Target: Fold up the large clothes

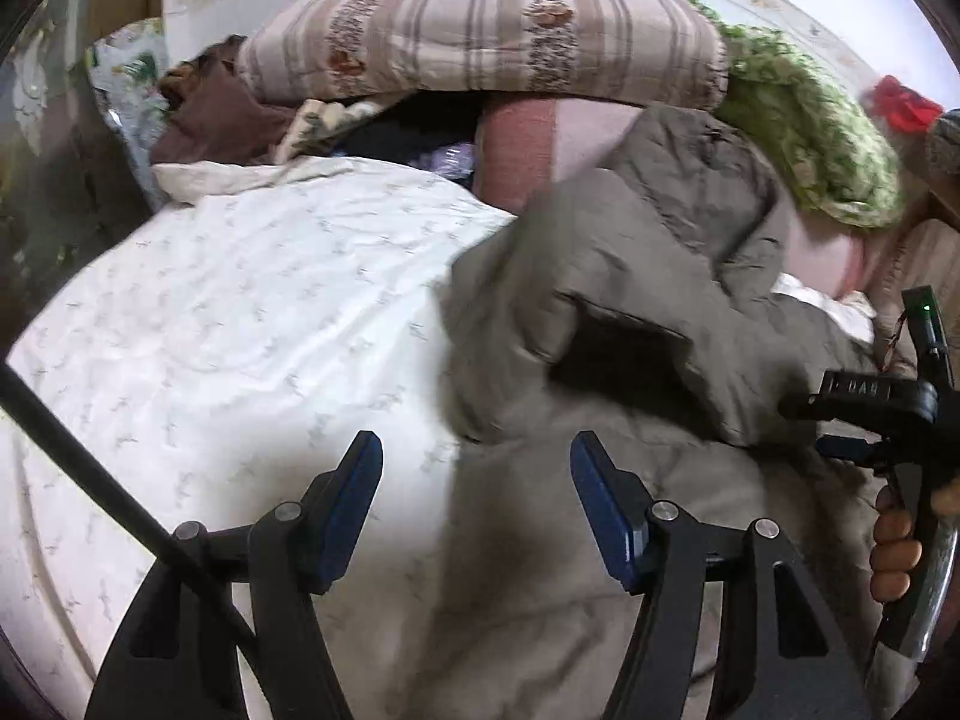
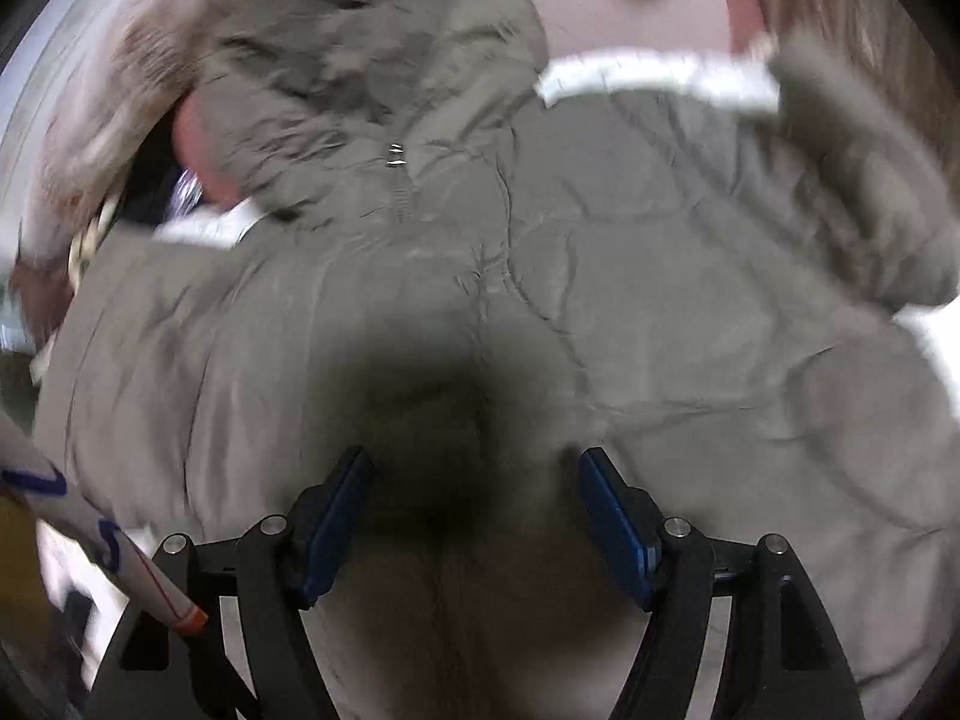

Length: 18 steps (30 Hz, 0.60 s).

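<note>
A grey-brown padded jacket (image 1: 630, 252) lies spread on a white patterned bedsheet (image 1: 240, 312). One sleeve is folded across it, its dark cuff opening (image 1: 618, 360) facing me. My left gripper (image 1: 475, 438) hangs open over the jacket's left edge, where it meets the sheet, with nothing between its blue pads (image 1: 354, 504). In the right wrist view the jacket (image 2: 600, 240) fills the picture, blurred, with its zipper pull (image 2: 396, 156) near the top. My right gripper (image 2: 474, 453) is open just above the fabric, casting a dark shadow. A hand (image 1: 894, 546) holds that gripper at the left wrist view's right edge.
A striped pillow (image 1: 480, 30) and a green blanket (image 1: 804, 120) are piled at the head of the bed, with brown clothing (image 1: 222, 114) to their left. A black cable (image 1: 90, 468) crosses the lower left. A white tube-like thing with blue marks (image 2: 120, 546) sits beside the right gripper.
</note>
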Tool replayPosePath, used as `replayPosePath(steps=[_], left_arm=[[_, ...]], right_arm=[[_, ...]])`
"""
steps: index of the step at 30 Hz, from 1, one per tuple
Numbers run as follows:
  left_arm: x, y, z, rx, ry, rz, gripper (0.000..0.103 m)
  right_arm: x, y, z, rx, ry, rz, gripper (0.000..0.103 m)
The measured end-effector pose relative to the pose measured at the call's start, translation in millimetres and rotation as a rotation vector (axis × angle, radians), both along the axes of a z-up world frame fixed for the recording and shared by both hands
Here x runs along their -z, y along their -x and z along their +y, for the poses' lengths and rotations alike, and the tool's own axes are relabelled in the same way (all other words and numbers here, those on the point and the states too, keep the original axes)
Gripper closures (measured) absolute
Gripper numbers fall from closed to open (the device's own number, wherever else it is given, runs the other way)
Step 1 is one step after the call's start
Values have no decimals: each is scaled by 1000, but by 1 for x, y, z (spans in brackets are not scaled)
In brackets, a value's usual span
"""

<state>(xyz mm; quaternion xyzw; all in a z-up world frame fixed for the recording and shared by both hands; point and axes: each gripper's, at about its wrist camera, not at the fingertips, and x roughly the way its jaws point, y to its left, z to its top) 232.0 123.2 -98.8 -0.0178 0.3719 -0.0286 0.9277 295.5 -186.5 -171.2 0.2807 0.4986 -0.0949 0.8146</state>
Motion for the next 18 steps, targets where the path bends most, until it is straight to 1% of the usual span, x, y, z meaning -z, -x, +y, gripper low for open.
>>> replayPosePath(steps=[1, 2, 3, 4, 5, 7, 9, 11, 13, 15, 16, 18], left_arm=[[0, -1, 2, -5, 4, 0, 39], [0, -2, 3, -6, 12, 3, 39], [0, -3, 5, -4, 24, 10, 39], [0, -3, 5, -1, 33, 14, 39], [0, -3, 6, 0, 42, 19, 39], [0, -2, 5, -4, 47, 21, 39], [0, 1, 5, -5, 48, 24, 39], [-1, 2, 5, 2, 58, 29, 39], [-1, 4, 4, 14, 81, 37, 39], [2, 4, 1, 23, 81, 47, 39], [3, 4, -2, 26, 69, 52, 39], [7, 2, -6, 28, 44, 61, 39]], right_arm=[[2, -3, 2, 23, -10, 12, 27], [3, -6, 5, 23, -9, 29, 41], [3, -11, 11, -4, -4, 50, 57], [-2, -13, 16, -28, 38, 60, 69], [-8, -14, 18, -41, 69, 48, 77], [-26, -10, 17, -55, 166, 21, 83], [-38, -7, 5, -23, 261, 24, 85], [-45, -2, -17, 33, 368, 47, 86], [-41, 3, -47, 98, 456, 107, 86], [-32, 7, -69, 137, 501, 155, 87], [-25, 8, -83, 163, 507, 184, 87], [-15, 9, -97, 184, 503, 205, 87]])
